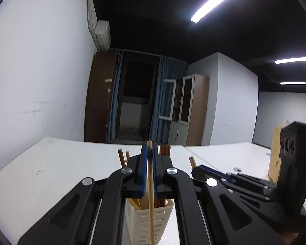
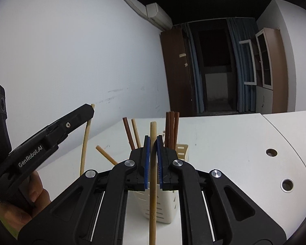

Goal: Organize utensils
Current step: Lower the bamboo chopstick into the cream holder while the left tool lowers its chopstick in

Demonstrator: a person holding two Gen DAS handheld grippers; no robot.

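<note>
Left gripper (image 1: 150, 159) clamps pale chopstick (image 1: 152, 204), right gripper (image 2: 153, 155) clamps bamboo chopstick (image 2: 153, 183), both upright for dropping into holder (image 2: 165, 208) mid-table (image 2: 224, 143)

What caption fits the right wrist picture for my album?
Right tongs clamp a pale bamboo chopstick upright before a cream slotted plastic holder of brown wooden chopsticks.

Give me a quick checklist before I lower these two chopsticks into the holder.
1. Left gripper clamped on its pale chopstick: ok.
2. Right gripper clamped on its bamboo chopstick: ok.
3. Holder upright on the table: ok.
4. Lower tips above the holder's rim: cannot tell, hidden.
5. Room among the brown chopsticks already inside: cannot tell.
6. Grippers apart from each other: ok.
</note>
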